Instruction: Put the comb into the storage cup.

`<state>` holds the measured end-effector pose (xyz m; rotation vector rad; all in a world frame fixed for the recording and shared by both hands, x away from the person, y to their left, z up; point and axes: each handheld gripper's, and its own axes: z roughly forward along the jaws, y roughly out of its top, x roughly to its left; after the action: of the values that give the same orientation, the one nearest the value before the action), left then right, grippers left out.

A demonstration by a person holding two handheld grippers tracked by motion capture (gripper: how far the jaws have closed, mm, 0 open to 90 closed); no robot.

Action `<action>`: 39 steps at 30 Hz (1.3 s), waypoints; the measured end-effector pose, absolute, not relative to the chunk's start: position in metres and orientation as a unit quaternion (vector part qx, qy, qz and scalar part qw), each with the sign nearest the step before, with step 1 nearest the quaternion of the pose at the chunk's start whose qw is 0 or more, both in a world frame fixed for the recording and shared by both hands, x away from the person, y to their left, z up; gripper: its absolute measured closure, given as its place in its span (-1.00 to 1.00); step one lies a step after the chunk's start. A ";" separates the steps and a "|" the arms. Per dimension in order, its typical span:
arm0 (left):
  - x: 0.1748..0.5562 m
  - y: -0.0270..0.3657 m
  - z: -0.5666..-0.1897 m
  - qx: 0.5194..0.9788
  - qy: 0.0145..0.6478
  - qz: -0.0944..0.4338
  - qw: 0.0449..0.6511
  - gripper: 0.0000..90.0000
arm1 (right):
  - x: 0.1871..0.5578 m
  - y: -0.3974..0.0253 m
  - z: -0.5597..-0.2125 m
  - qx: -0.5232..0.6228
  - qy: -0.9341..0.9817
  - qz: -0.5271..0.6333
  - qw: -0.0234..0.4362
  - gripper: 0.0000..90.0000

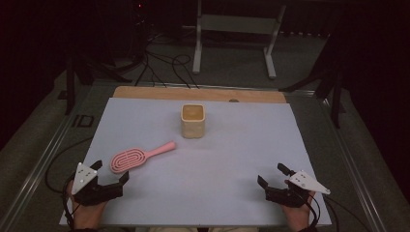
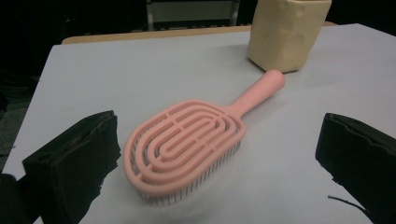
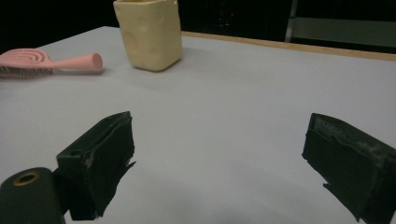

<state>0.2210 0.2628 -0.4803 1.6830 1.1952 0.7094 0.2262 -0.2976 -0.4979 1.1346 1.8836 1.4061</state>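
A pink vented hairbrush lies bristles down on the pale sheet, handle pointing toward a cream square cup that stands upright behind it. My left gripper rests near the front left corner, open, just short of the brush head. In the left gripper view the hairbrush lies between and beyond the wide-spread jaws, with the cup behind its handle. My right gripper sits open at the front right with bare sheet between its jaws. The right gripper view has the cup and brush far off at upper left.
The pale sheet covers a wooden board whose far edge shows behind the cup. Metal rails run along both sides of the table. Cables and a white stand sit on the floor beyond.
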 end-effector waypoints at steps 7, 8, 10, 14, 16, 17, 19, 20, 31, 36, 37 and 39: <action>0.237 0.253 -0.470 0.690 0.475 0.292 0.460 -1.00 | 0.225 -0.295 -0.498 0.417 0.701 0.512 0.270 -0.81; 0.241 0.252 -0.469 0.692 0.475 0.293 0.458 -1.00 | 0.225 -0.295 -0.498 0.415 0.702 0.512 0.270 -0.81; 0.247 0.248 -0.467 0.691 0.475 0.293 0.460 -1.00 | 0.225 -0.295 -0.498 0.413 0.702 0.512 0.271 -0.81; 0.256 0.241 -0.462 0.690 0.474 0.297 0.458 -1.00 | 0.224 -0.293 -0.498 0.413 0.704 0.505 0.281 -0.81; 0.260 0.237 -0.459 0.693 0.470 0.297 0.459 -1.00 | 0.223 -0.293 -0.497 0.408 0.705 0.506 0.283 -0.81; 0.261 0.235 -0.457 0.693 0.469 0.297 0.460 -1.00 | 0.223 -0.293 -0.497 0.407 0.705 0.506 0.285 -0.81; 0.264 0.231 -0.455 0.696 0.464 0.296 0.462 -1.00 | 0.223 -0.293 -0.497 0.407 0.706 0.506 0.283 -0.81; 0.266 0.228 -0.454 0.697 0.462 0.295 0.462 -1.00 | 0.223 -0.293 -0.497 0.408 0.705 0.506 0.283 -0.81; 0.285 0.219 -0.451 0.702 0.462 0.279 0.464 -0.98 | 0.224 -0.292 -0.498 0.407 0.707 0.506 0.281 -0.81; 0.292 0.216 -0.453 0.707 0.463 0.271 0.460 -0.95 | 0.224 -0.292 -0.498 0.406 0.708 0.506 0.279 -0.81; 0.293 0.215 -0.453 0.709 0.462 0.271 0.459 -0.95 | 0.224 -0.292 -0.498 0.406 0.708 0.506 0.279 -0.81; 0.296 0.214 -0.452 0.707 0.464 0.271 0.460 -0.95 | 0.224 -0.291 -0.498 0.407 0.708 0.505 0.278 -0.81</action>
<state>0.2957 0.2140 -0.4521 1.7403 1.1416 0.6660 0.2237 -0.2911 -0.4982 1.0916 1.9005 1.3559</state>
